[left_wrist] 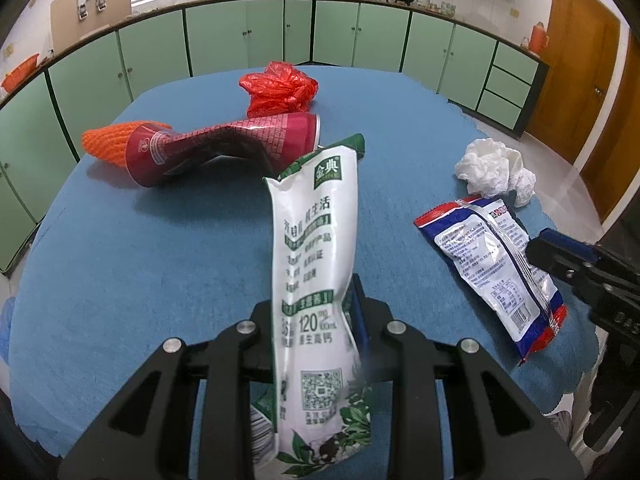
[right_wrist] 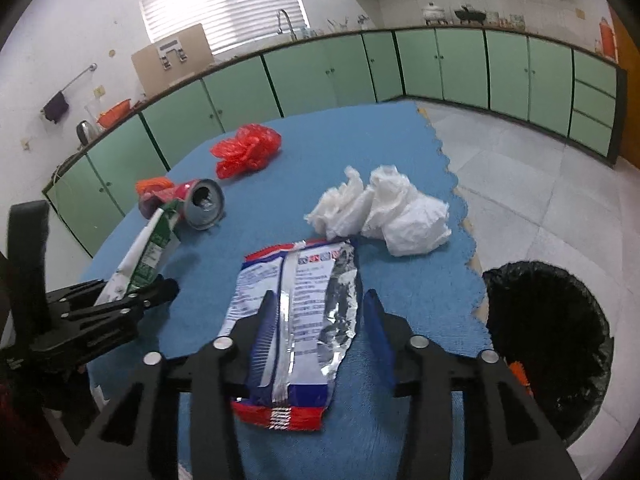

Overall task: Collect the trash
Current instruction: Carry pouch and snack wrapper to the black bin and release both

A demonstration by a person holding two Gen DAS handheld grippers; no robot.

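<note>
A kitchen with green cabinets [left_wrist: 248,36] runs behind a desk [left_wrist: 160,248] covered in blue cloth. On the floor just off the desk's right edge stands a bin lined with a black bag [right_wrist: 548,344]. Near the far edge lies a crumpled red plastic bag [left_wrist: 280,88]; toward the far left corner a crushed red can [left_wrist: 224,140] lies on its side, touching an orange net [left_wrist: 108,142]. A wad of white tissue [right_wrist: 384,212] sits near the right edge, touching the far end of a blue, white and red snack wrapper [right_wrist: 296,312], which lies flat. The left gripper [left_wrist: 316,320] pinches a white and green milk pouch [left_wrist: 316,248], holding it upright above the desk. The right gripper [right_wrist: 320,320] stands spread, its blue fingers [right_wrist: 264,324] straddling the wrapper; the right finger is clear of it.
</note>
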